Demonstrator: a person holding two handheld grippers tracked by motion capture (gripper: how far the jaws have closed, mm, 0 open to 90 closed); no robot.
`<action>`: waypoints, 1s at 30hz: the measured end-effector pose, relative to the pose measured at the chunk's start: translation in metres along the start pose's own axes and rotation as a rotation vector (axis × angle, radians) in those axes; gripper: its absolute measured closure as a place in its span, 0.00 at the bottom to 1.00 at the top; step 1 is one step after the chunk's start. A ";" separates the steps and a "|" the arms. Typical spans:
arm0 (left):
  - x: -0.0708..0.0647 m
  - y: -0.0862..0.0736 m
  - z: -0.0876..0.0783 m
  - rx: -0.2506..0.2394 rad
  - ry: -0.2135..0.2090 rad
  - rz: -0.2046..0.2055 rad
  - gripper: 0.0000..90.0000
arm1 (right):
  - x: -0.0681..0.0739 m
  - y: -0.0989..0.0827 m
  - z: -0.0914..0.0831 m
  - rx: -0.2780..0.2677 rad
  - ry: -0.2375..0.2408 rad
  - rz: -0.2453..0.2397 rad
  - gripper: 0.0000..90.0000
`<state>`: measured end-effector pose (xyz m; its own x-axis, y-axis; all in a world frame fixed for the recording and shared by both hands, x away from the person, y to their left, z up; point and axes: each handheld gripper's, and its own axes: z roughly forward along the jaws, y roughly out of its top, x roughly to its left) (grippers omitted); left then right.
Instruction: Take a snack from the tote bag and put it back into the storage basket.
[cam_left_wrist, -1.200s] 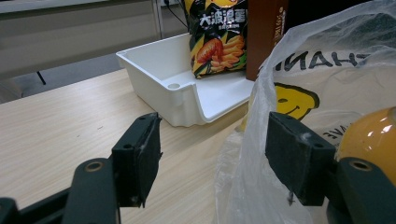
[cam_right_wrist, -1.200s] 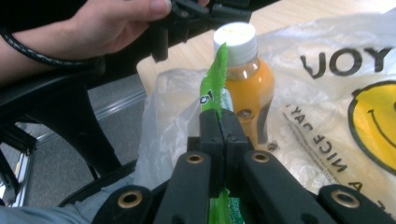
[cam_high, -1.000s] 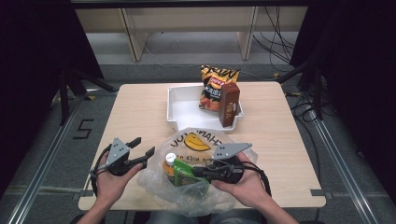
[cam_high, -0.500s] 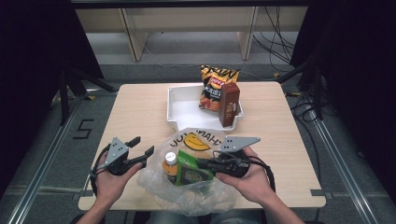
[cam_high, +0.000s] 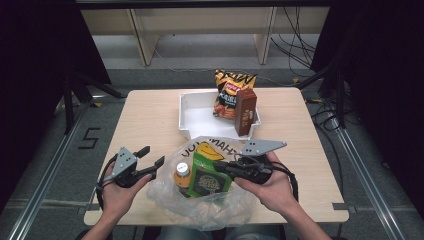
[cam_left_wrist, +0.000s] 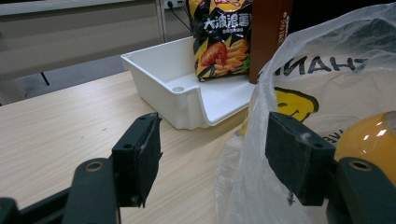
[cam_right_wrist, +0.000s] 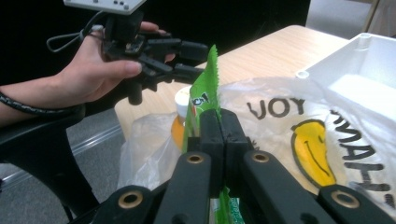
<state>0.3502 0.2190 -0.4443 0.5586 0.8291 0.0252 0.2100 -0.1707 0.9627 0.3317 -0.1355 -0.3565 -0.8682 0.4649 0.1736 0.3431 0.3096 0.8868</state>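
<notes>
Right claw pinched green snack packet by thin top edge, over clear plastic bag. Packet looked light, soft, crinkly; edge was good spot. Left claw gaped, held nothing, beside bag.

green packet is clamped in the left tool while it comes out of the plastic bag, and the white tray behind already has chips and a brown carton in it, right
Not the left: the right tool clamps the green packet, its jaws shut on the packet's edge in the right gripper view. The left tool is open beside the plastic bag. The white tray does hold the chips and brown carton.
</notes>
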 end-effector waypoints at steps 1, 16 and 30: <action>0.000 0.000 0.000 0.000 0.001 0.000 0.39 | -0.002 0.001 0.000 -0.011 0.010 -0.014 1.00; 0.001 0.000 -0.001 -0.001 0.002 -0.001 0.39 | -0.008 0.016 -0.009 -0.061 -0.042 0.023 1.00; 0.001 0.000 0.000 0.001 0.000 -0.001 0.39 | -0.011 0.027 -0.016 -0.093 -0.050 0.028 1.00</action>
<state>0.3503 0.2198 -0.4444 0.5580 0.8295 0.0241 0.2118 -0.1704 0.9623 0.3442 -0.1455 -0.3278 -0.8388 0.5139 0.1796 0.3303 0.2183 0.9183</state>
